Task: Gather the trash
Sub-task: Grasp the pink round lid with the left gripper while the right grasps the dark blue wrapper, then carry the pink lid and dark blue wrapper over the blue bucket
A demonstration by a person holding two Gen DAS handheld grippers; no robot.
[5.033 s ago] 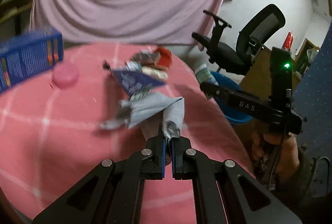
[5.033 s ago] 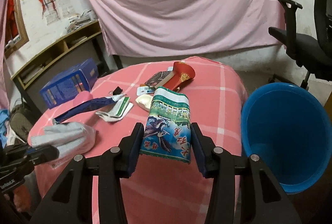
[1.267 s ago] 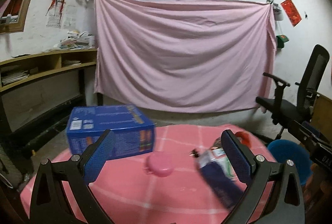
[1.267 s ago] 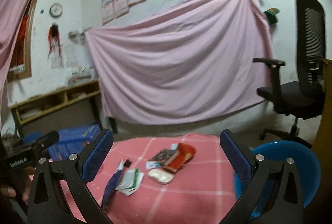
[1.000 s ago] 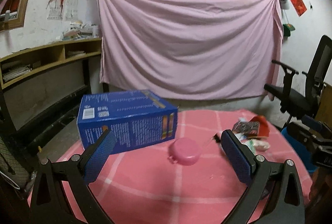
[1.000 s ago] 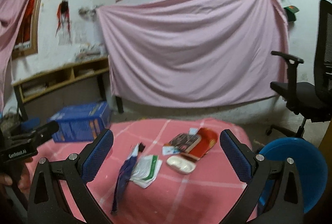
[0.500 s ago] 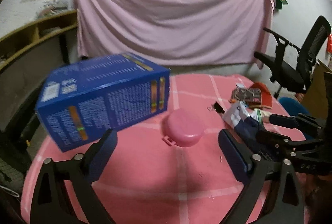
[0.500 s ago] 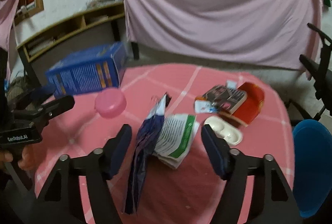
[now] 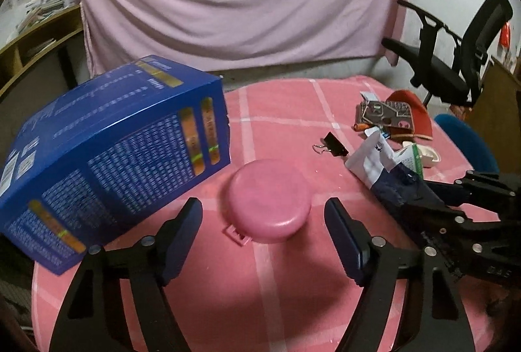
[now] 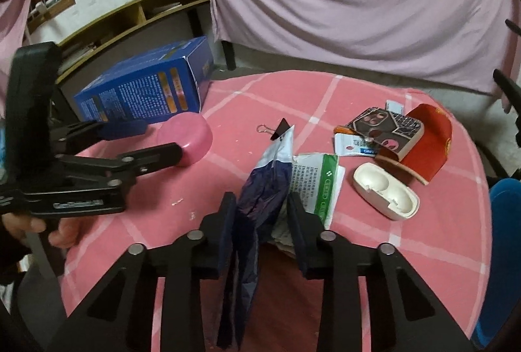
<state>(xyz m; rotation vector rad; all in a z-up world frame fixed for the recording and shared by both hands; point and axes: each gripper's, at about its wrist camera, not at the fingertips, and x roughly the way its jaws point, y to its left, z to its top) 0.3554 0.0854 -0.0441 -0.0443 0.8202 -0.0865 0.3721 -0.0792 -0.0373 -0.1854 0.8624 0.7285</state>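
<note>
My left gripper [image 9: 263, 215] is open, its fingers on either side of a round pink lid [image 9: 268, 208] on the pink checked tablecloth [image 9: 276, 124]. My right gripper [image 10: 262, 215] is open with a crumpled dark blue and white wrapper [image 10: 263, 186] standing between its fingers; I cannot tell whether the fingers touch it. The wrapper also shows in the left wrist view [image 9: 384, 169]. Beside it lie a green and white paper packet [image 10: 317, 179], a white plastic case [image 10: 386, 190], a red pouch [image 10: 429, 142] and a dark patterned box [image 10: 384, 127].
A large blue carton [image 9: 110, 153] lies at the table's left. A black binder clip [image 9: 332, 148] lies mid-table. A blue bin [image 10: 503, 247] stands right of the table, a black office chair [image 9: 456, 59] behind it. A pink sheet hangs on the back wall.
Both grippers have dropped toward the table and narrowed. The left has closed in around the pink lid; the right has moved onto the blue wrapper. Five seconds ago both held trash, now gone.
</note>
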